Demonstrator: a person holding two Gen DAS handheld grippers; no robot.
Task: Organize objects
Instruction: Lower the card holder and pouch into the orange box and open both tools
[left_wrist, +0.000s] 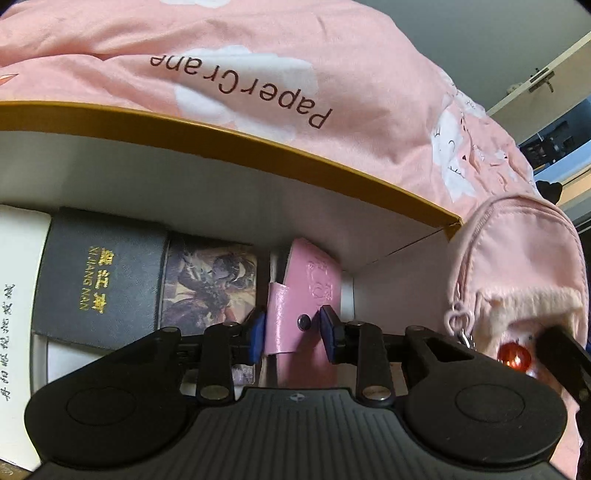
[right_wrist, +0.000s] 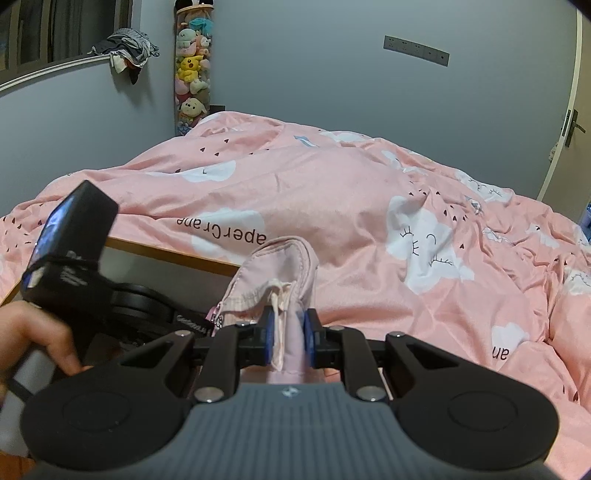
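Jaws: left gripper (left_wrist: 295, 332) apart around pink wallet (left_wrist: 306, 295) (boxed) — right gripper (right_wrist: 289, 339) clamps pouch (right_wrist: 273, 280).

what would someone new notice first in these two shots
The pink quilt with white clouds fills both views. Before it, the right gripper pinches a pale pink pouch. In the box to its left, the left gripper straddles a pink snap wallet.

The room is dim and evenly lit, with soft shadow inside the box (left_wrist: 258, 192). Both views bulge and darken at the corners, and the hand (right_wrist: 33, 336) is blurred.
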